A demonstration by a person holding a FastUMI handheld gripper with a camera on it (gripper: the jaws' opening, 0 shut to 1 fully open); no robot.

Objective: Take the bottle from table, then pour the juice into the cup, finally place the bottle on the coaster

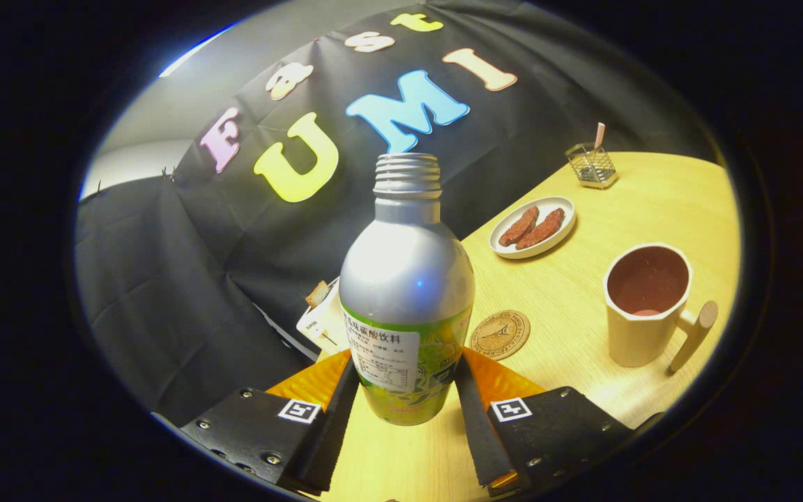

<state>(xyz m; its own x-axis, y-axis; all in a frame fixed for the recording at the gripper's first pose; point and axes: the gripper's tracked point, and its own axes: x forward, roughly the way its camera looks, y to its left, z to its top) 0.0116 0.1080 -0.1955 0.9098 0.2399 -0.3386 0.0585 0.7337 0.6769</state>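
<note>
One bottle [406,293] clamped between gripper [405,380] fingers; one cup [645,303], one coaster [500,335], two sausages [532,227] on plate [563,203].

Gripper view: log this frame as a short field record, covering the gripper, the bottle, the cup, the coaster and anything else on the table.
gripper: fingers closed on the bottle's lower body, one on each side
bottle: silver, uncapped, upright, lifted off the table
cup: right of the bottle, upright, handle facing right, a little pale liquid at the bottom
coaster: round, bare, between bottle and cup
plate: beyond the coaster, two brown snack pieces on it
wire holder: far side of the table, near the wall
table: light wood
</note>
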